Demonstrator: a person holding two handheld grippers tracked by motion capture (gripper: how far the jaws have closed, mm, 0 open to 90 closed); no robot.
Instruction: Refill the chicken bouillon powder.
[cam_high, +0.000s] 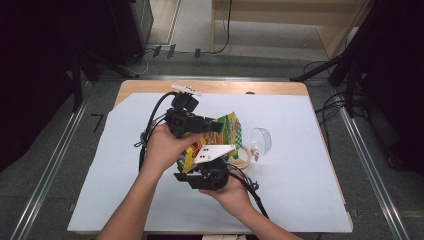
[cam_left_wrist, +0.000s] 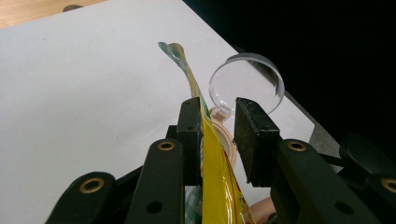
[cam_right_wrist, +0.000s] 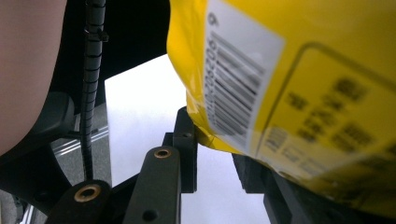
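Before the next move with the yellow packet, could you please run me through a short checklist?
1. Yellow packet lifted off the table: ok.
2. Left gripper around the packet's edge: packet lies against one pad, a gap to the other; firm grip cannot tell.
3. Right gripper at the barcode end: clamped or not, cannot tell.
4. Clear lid apart from the packet: ok.
5. Small container close beneath the packet: not ok.

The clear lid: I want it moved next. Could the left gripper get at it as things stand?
Probably not yet: the left gripper has the yellow pouch between its jaws. The clear lid lies just beyond, otherwise unobstructed.
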